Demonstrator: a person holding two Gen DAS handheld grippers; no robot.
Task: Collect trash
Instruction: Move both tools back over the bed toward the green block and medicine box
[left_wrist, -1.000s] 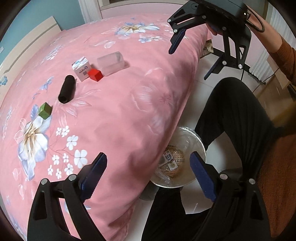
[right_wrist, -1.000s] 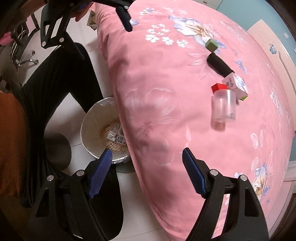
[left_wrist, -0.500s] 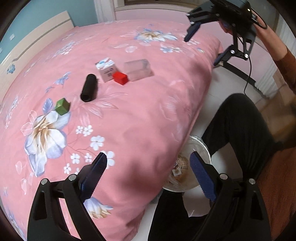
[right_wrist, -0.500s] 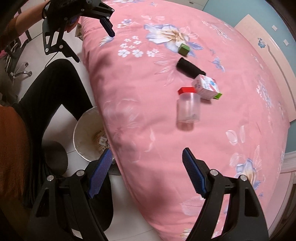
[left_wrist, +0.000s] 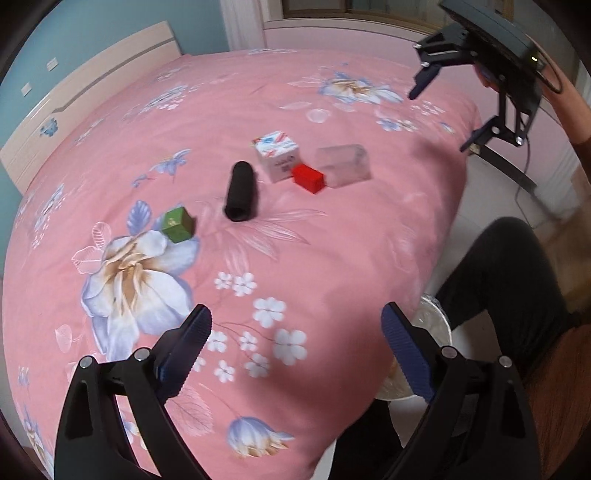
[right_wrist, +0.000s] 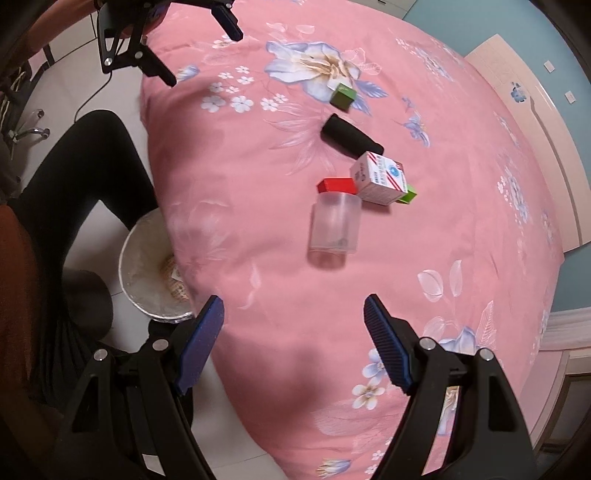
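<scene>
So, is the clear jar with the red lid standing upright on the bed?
No, the clear jar lies on its side on the pink bed cover, red lid pointing sideways.

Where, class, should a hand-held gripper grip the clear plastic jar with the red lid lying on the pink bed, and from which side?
Grip the clear plastic jar across its round body, coming from above. It lies on its side, curved walls exposed, with only its red lid end beside the white carton.

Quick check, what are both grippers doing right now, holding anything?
Left gripper: jaws open, empty, above the pink bedspread.
Right gripper: jaws open, empty, short of the clear jar.
</scene>
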